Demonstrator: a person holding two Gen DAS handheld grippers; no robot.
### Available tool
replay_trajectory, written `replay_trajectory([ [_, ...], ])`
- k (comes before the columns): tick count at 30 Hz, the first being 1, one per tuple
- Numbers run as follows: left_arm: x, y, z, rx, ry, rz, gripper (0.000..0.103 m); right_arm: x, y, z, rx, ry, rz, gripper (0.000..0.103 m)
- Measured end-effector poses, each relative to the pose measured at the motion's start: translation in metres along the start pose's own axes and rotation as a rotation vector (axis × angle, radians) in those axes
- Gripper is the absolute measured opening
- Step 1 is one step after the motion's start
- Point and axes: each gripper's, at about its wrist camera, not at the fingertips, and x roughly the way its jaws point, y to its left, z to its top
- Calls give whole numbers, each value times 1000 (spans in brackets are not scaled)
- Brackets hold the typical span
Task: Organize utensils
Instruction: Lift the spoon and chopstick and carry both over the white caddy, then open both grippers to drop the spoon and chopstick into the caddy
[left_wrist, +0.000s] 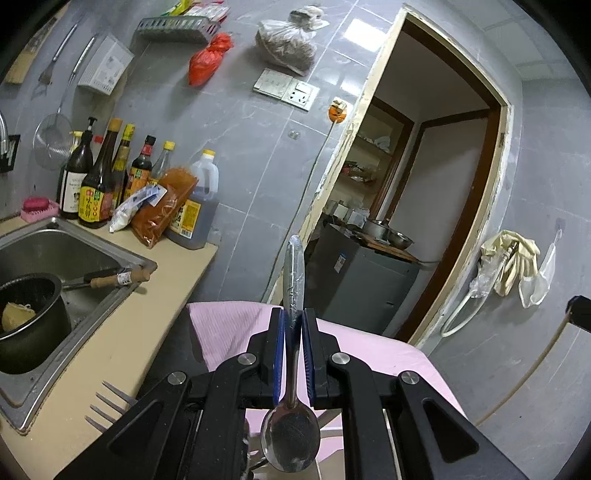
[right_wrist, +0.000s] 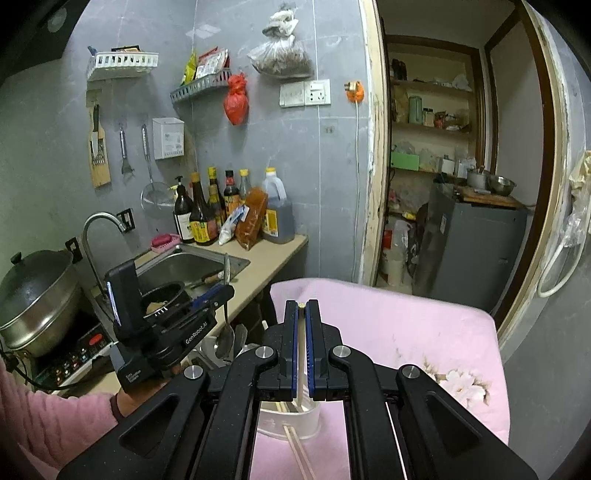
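Currently both grippers hold utensils above the pink cloth (right_wrist: 406, 325).

Left gripper (left_wrist: 294, 321) is clamped on a metal spoon (left_wrist: 293, 280), bowl toward the camera; right gripper (right_wrist: 302, 314) pinches a pale chopstick (right_wrist: 303, 354) over a white holder (right_wrist: 295, 424). Forks (left_wrist: 107, 404) lie on the counter (left_wrist: 122, 332).

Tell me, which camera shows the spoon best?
The left wrist camera: the spoon sits close up, clamped in the left gripper. The right wrist camera shows it small, hanging bowl-down from that gripper.

"GenRobot.AI" in white on the left tool (right_wrist: 212, 299), bottle labels unreadable
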Motion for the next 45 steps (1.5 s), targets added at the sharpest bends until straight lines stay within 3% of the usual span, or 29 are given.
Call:
replay_trajectory([
  [22, -25, -21, -23, 168, -115, 103, 10, 36, 10, -27, -23, 43, -14, 4],
  [39, -42, -22, -27, 205, -16, 90, 10, 56, 4, -38, 21, 74, 12, 4],
  [45, -43, -24, -29, 203, 55, 62, 10, 56, -1, -42, 48, 74, 13, 4],
])
